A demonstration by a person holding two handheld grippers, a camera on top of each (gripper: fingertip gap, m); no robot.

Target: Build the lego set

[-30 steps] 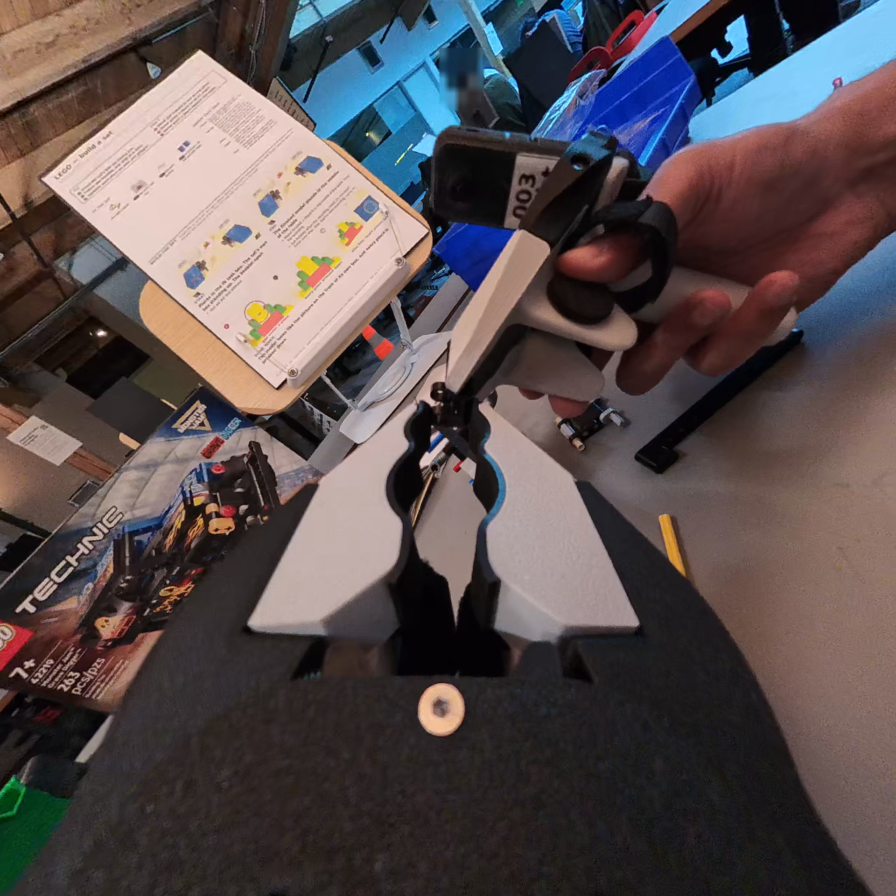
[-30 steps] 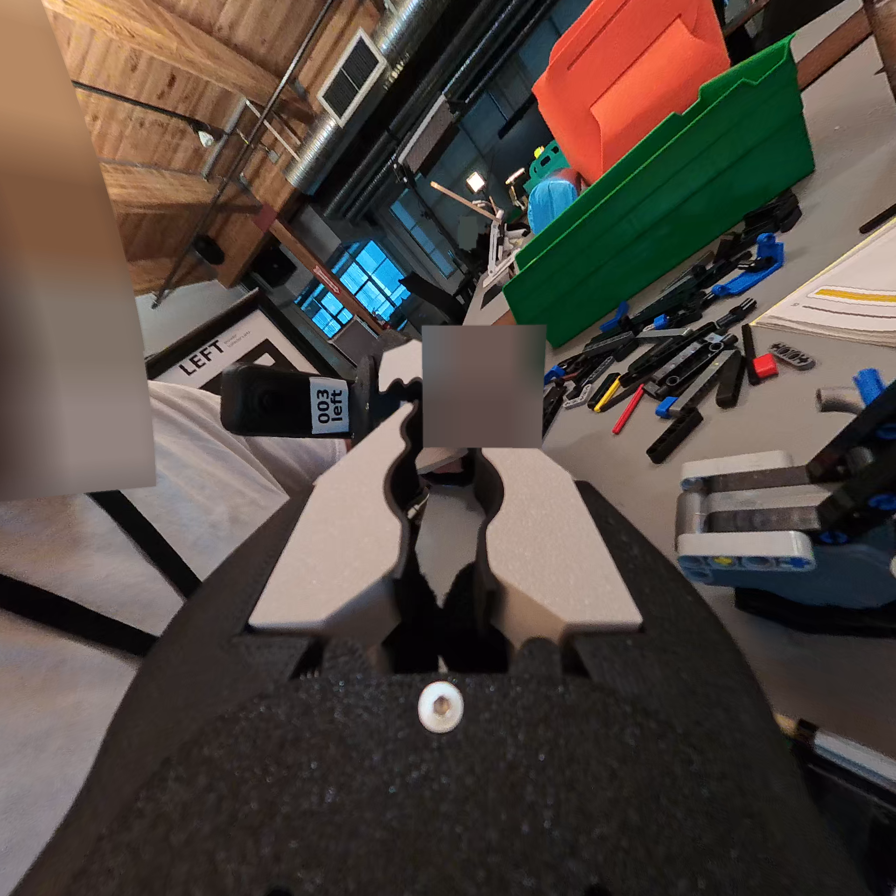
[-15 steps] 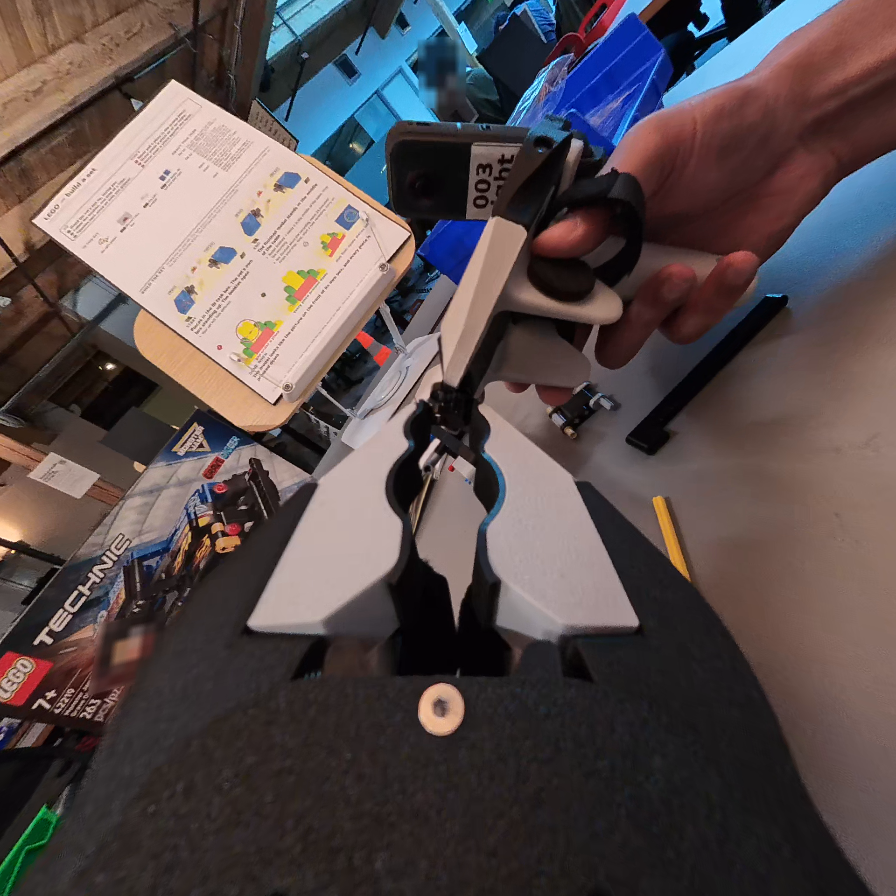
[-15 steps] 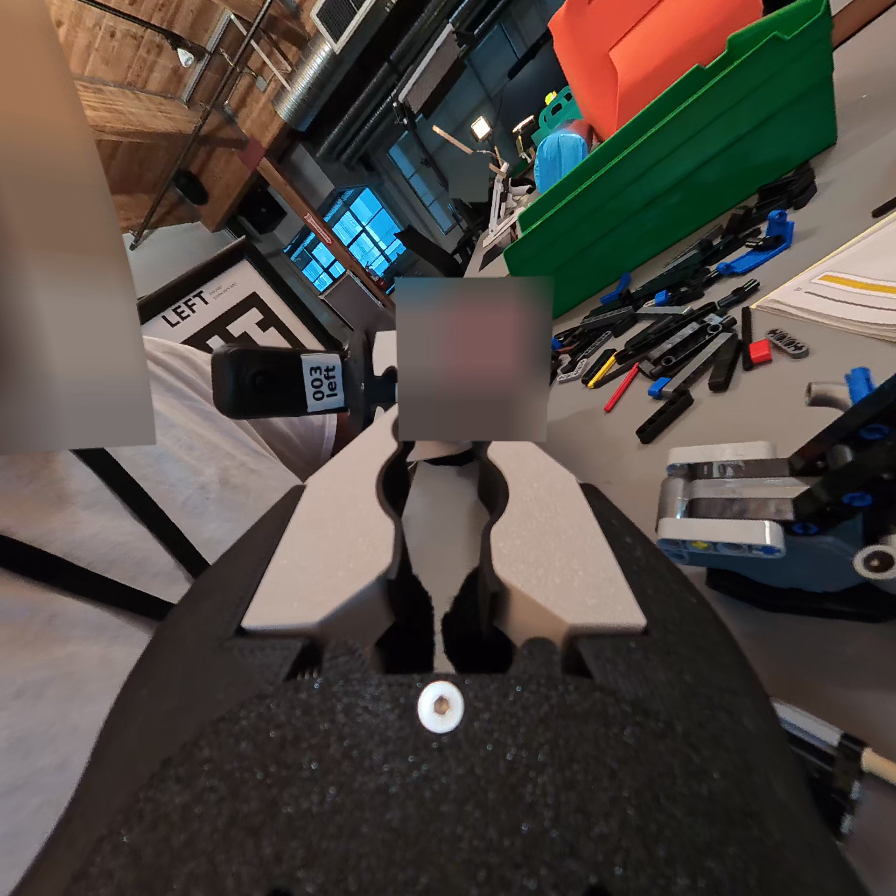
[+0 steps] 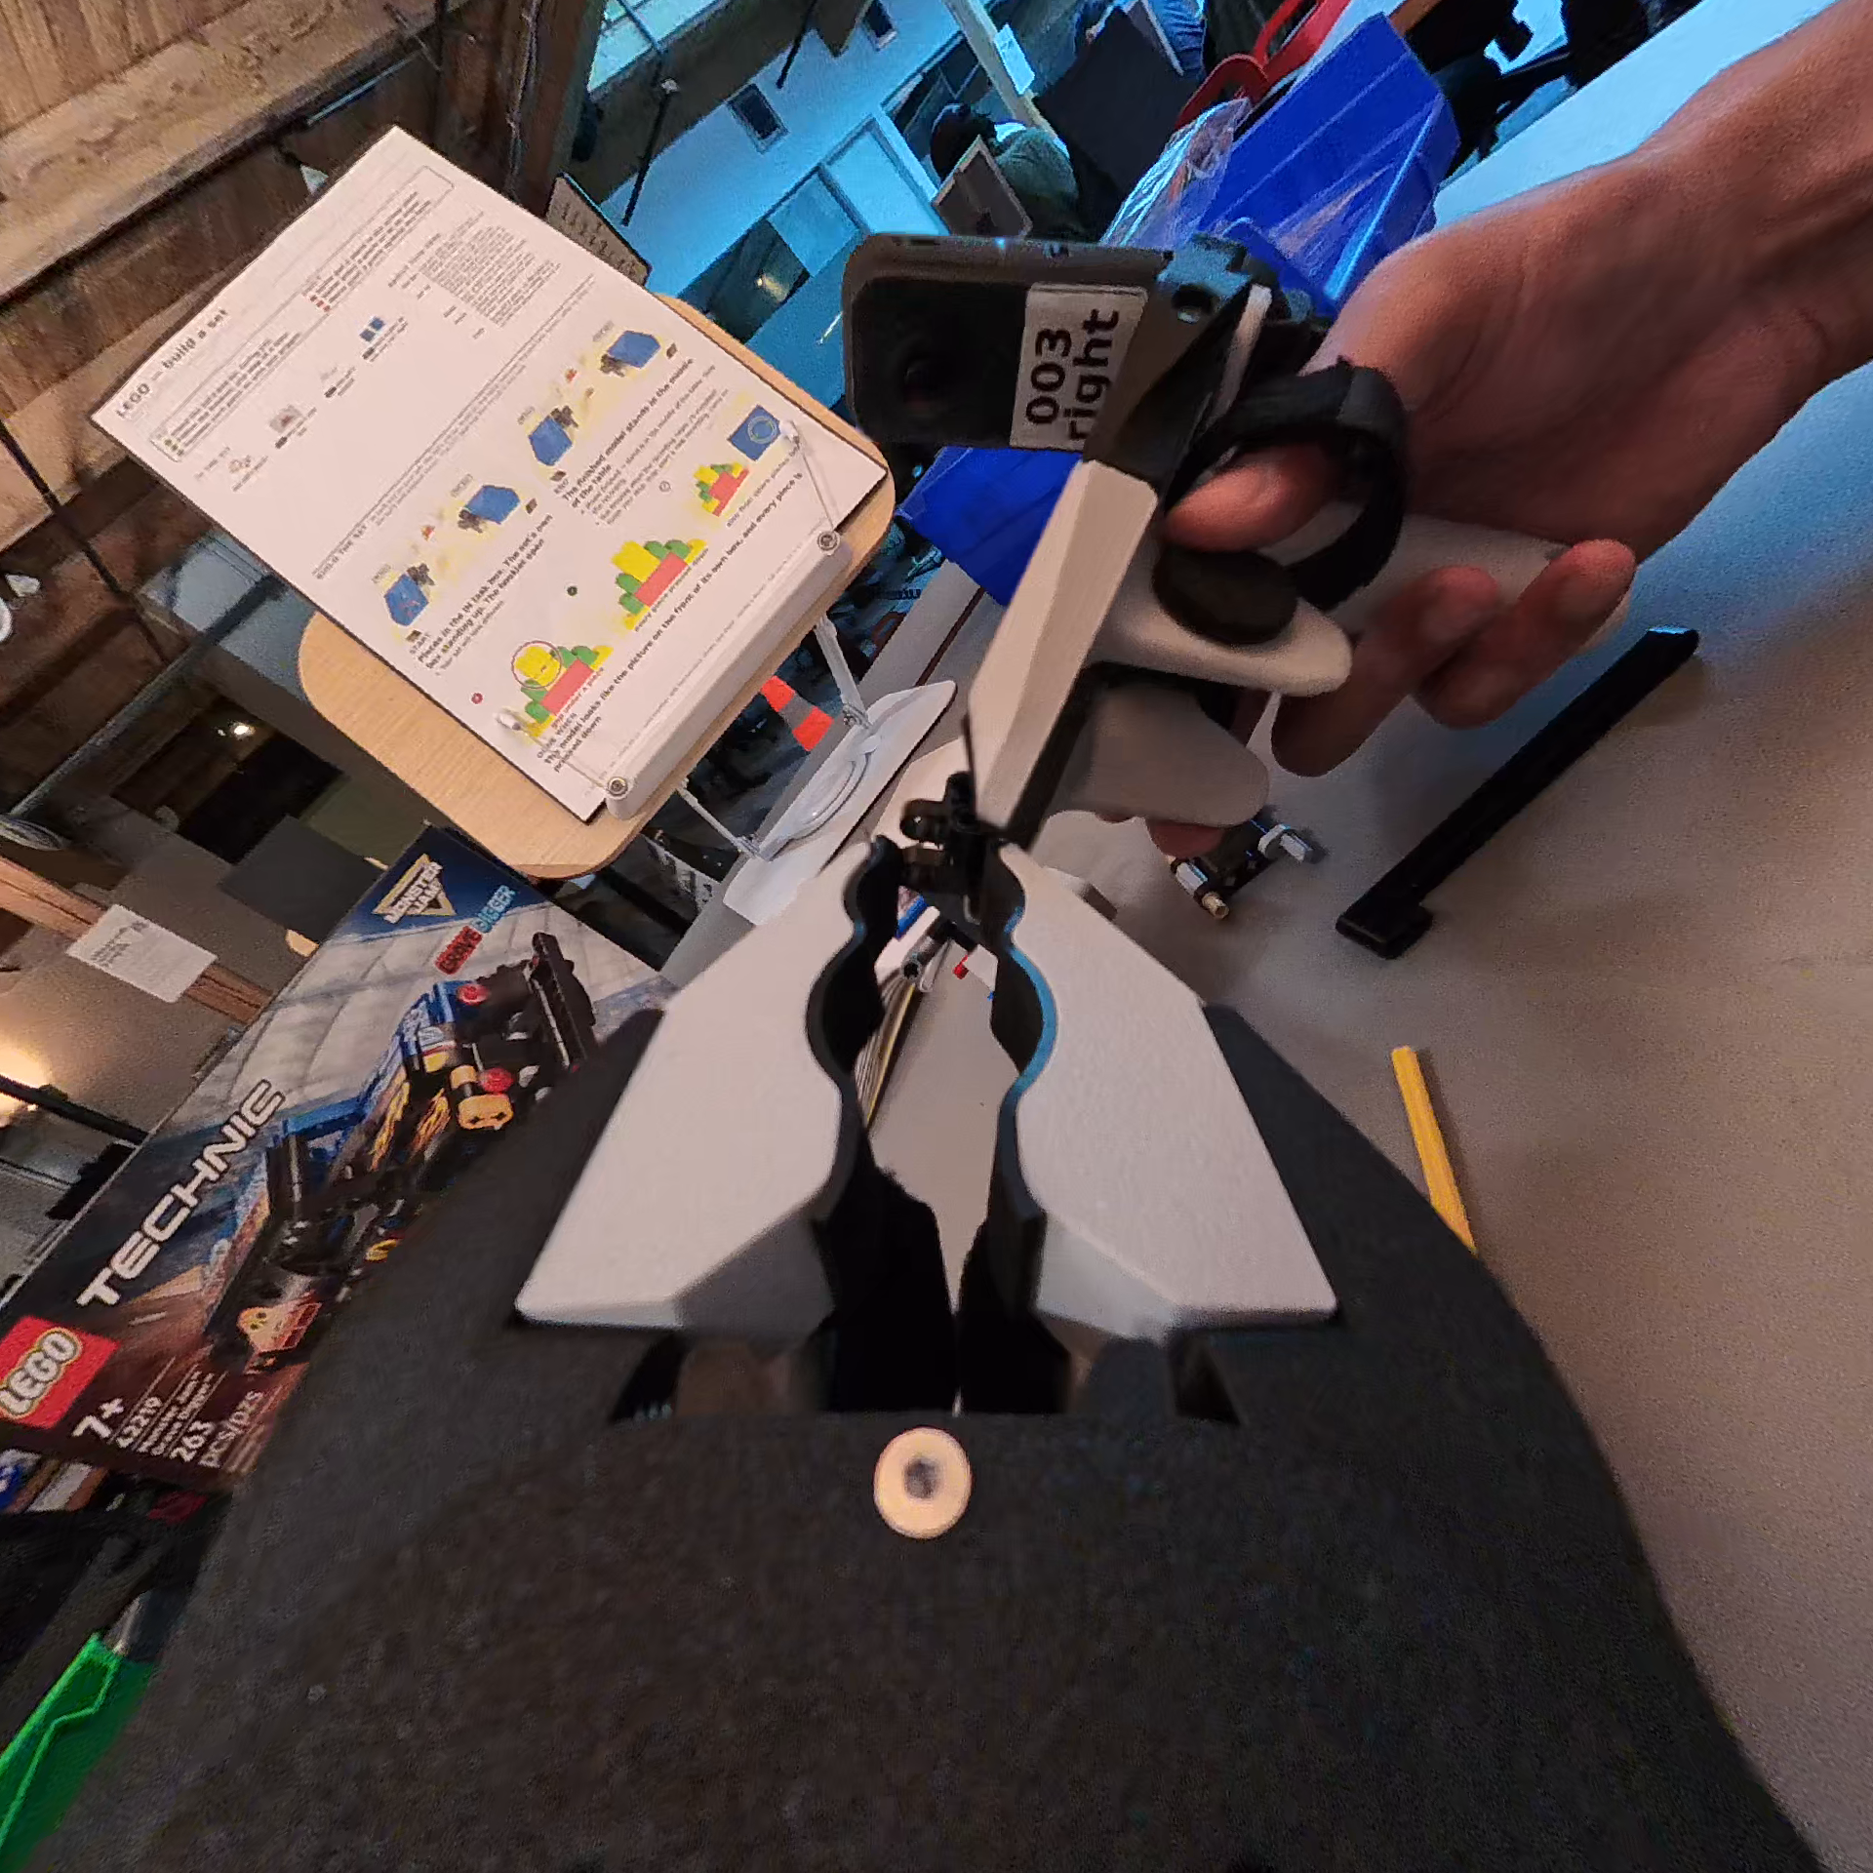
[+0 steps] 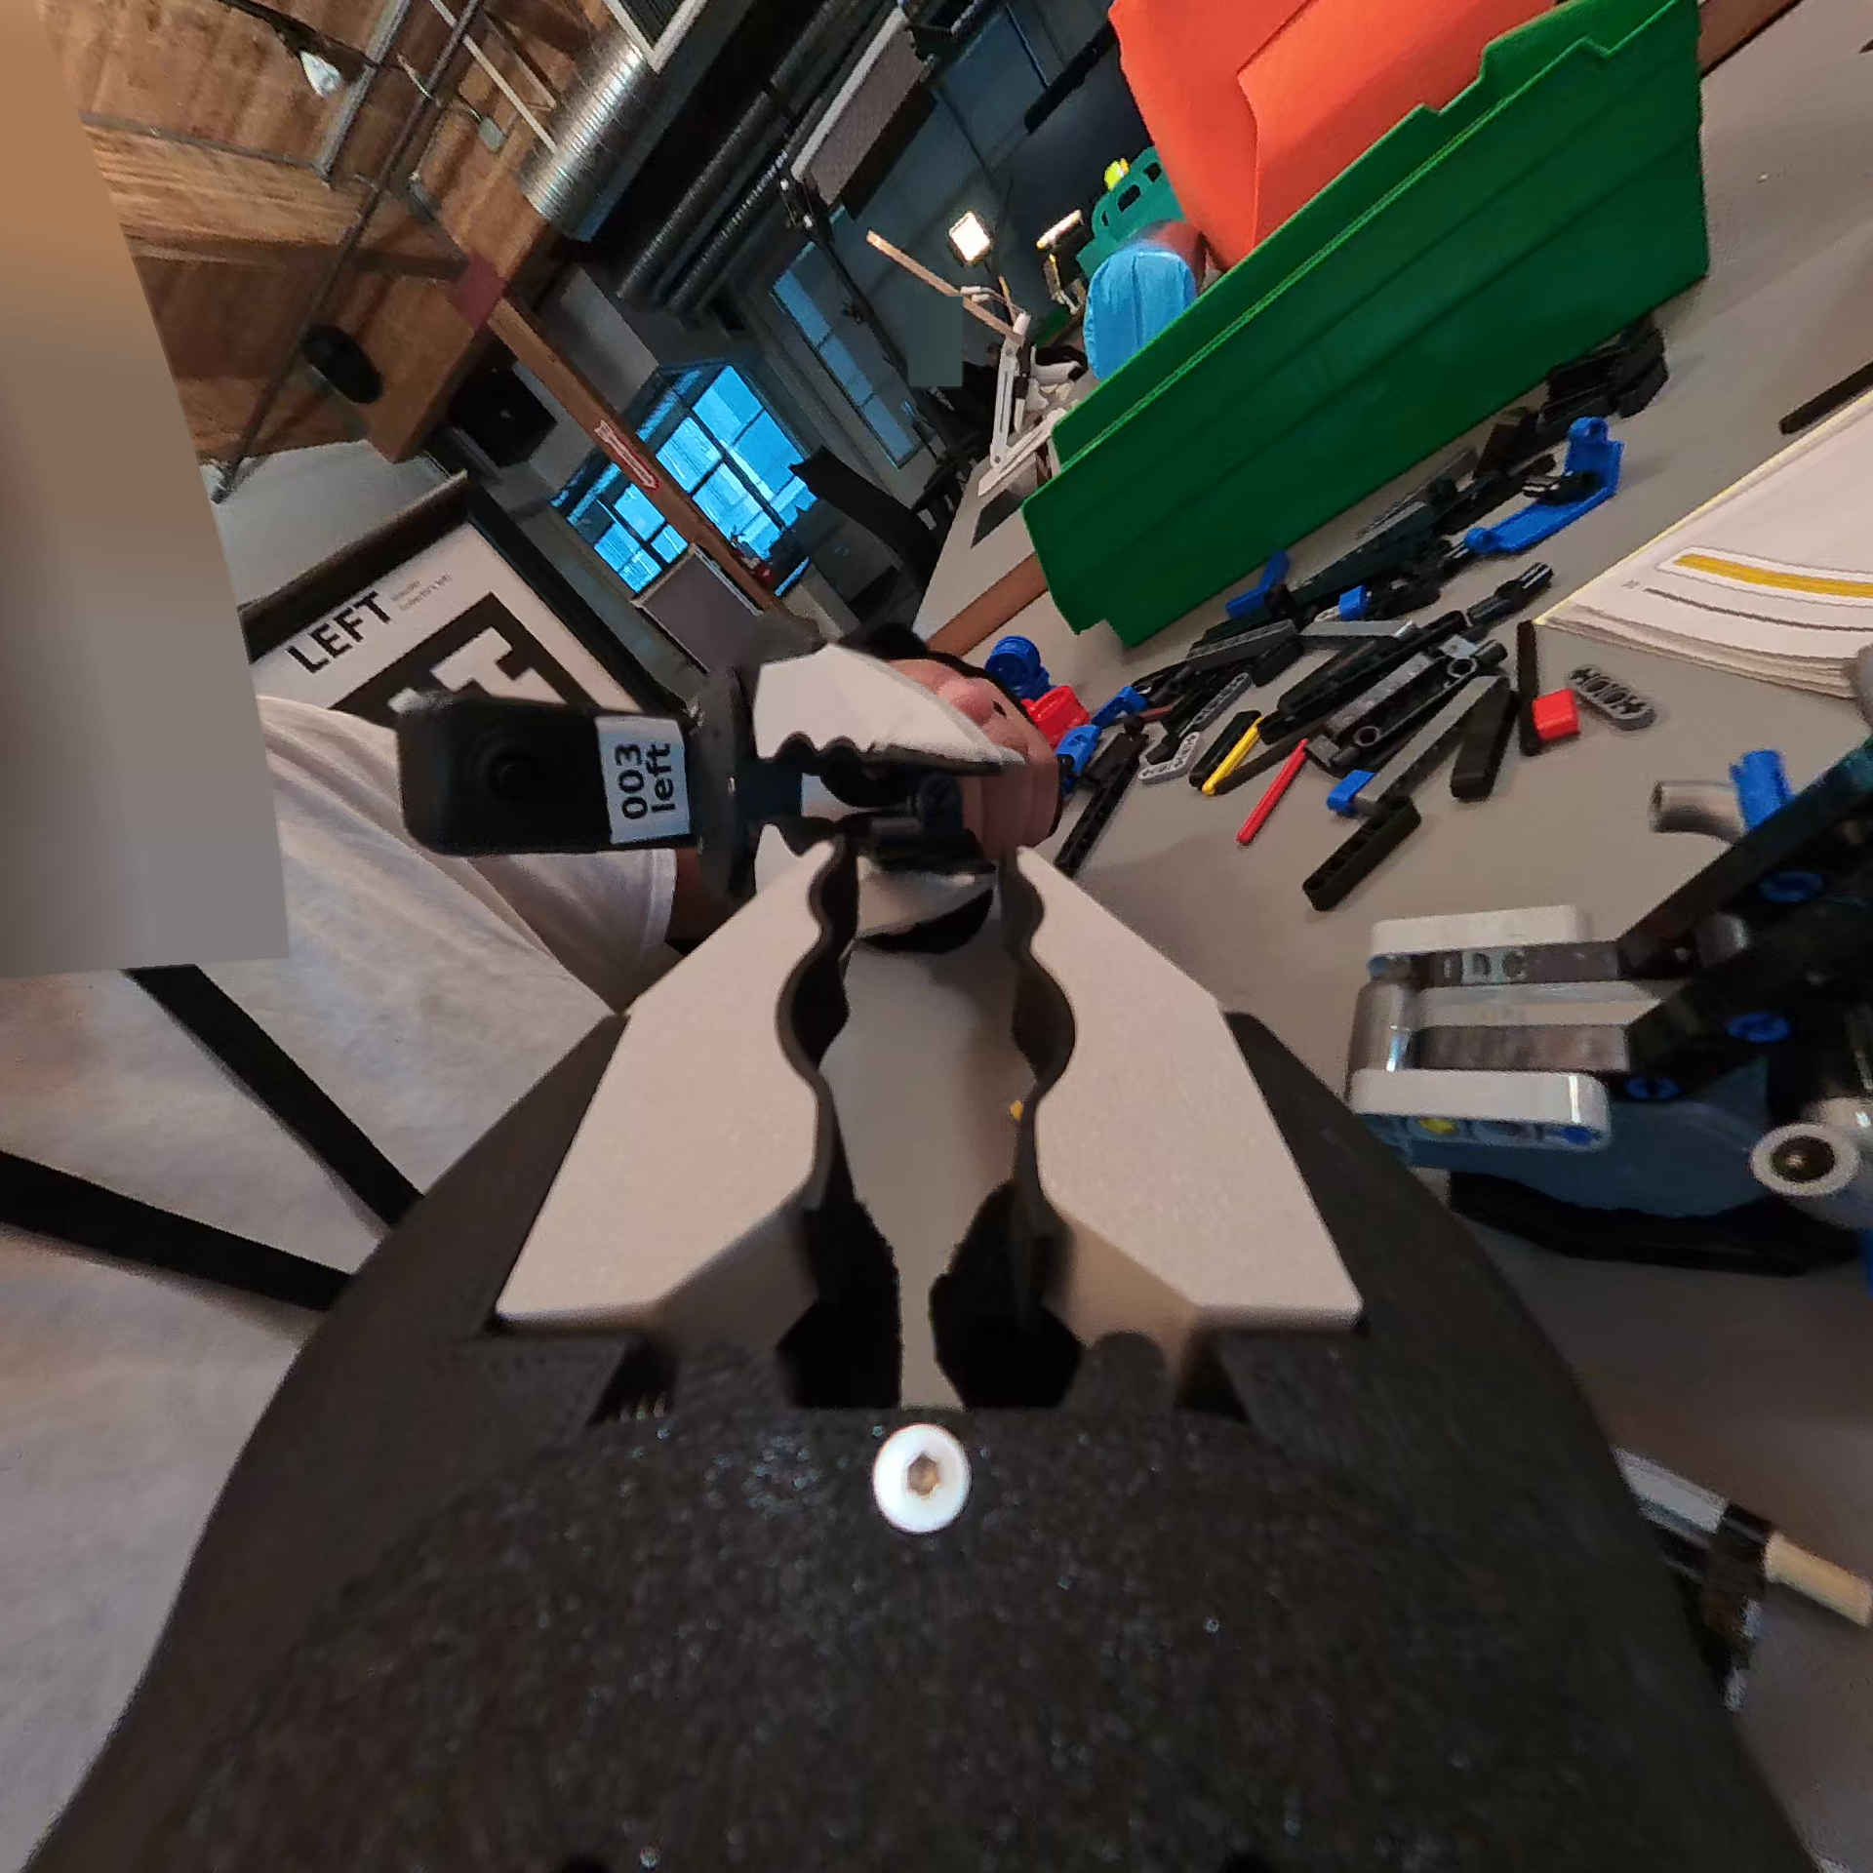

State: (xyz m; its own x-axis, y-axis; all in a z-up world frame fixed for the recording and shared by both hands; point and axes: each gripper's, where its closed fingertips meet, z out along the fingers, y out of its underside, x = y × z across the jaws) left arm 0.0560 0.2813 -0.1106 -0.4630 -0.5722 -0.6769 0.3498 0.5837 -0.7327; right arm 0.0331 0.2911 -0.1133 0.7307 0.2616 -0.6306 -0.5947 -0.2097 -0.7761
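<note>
My left gripper (image 5: 943, 882) is shut on a small black lego piece (image 5: 941, 846) held at its tips, above the table. My right gripper (image 6: 920, 851) points straight at it, tip to tip. Its jaws stand partly open, one tip on each side of the black piece (image 6: 912, 811). In the left wrist view the right gripper (image 5: 988, 823) comes down from the upper right, held by a hand (image 5: 1581, 405). A part-built blue, grey and black model (image 6: 1622, 1064) stands on the table to the right.
Several loose beams and pins (image 6: 1368, 699) lie beside a green bin (image 6: 1419, 355), an orange bin (image 6: 1368, 111) and a booklet (image 6: 1764, 588). An instruction sheet on a stand (image 5: 487, 476), the set's box (image 5: 253, 1166), a yellow axle (image 5: 1429, 1145) and a long black beam (image 5: 1520, 791) are nearby. Only a small space, under 4 cm, lies between the two pairs of fingers.
The right gripper's jaws have widened a little around the black piece. Both grippers stay tip to tip and have shifted slightly together.
</note>
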